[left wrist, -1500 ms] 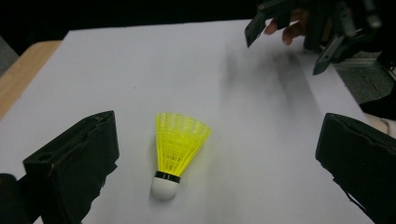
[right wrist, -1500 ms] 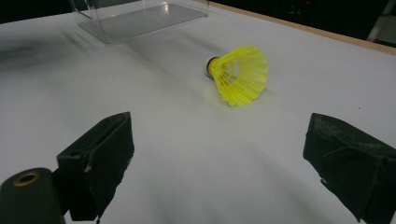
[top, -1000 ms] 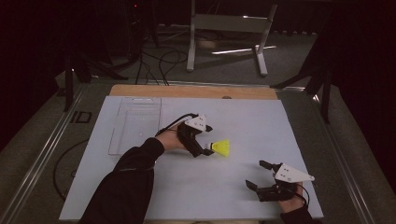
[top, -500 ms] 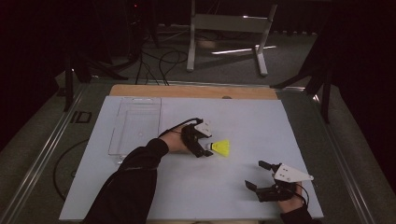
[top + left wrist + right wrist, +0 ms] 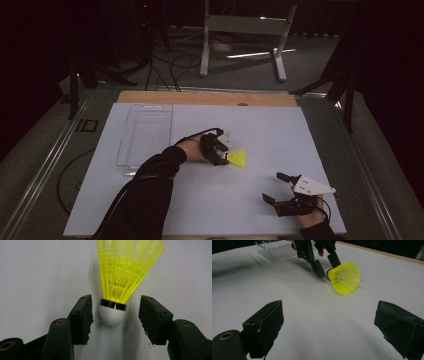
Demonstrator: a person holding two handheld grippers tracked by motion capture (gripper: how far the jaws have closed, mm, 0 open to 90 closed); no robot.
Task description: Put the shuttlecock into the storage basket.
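Closing in now on the yellow plastic-skirted shuttlecock with the white rounded cork [image 5: 112, 312], lying on its side on the white table sheet [image 5: 210, 200]. Left gripper [image 5: 218, 148] lower and nearer than a second ago, then poised beside the shuttlecock with jaws spread wide, now right down at the sheet with the cork between the pads. Jaws just been closing, narrowed a good deal, yet not home: from the left gripper view, one finger pad [image 5: 83, 315] just beside the cork's flank, perhaps grazing it, hard to tell; the other pad [image 5: 152, 317] clearly apart, bare sheet showing in the gap. So no grip yet, only a bracket around the cork and its black band. Skirt fanning straight away from the fingertips, mesh untouched.

Seen from the right gripper view, the same picture: dark fingers straddling the cork end, skirt pointing away from them, mouth turned toward the camera.

Right gripper [image 5: 280, 192] holding nothing, parked near the person's edge, well apart from the shuttlecock, jaws gaping wide. No shift there since a second ago.

Clear plastic rectangular tray [image 5: 145, 135] sitting behind the left hand [image 5: 192, 150], on the far side from the fingertips.

Meaning for the job, as a judgement: approach done, pick-up half made. A little more squeeze needed to seat both pads on the cork before any lift; off-centre contact likely to roll or nudge the round cork sideways.
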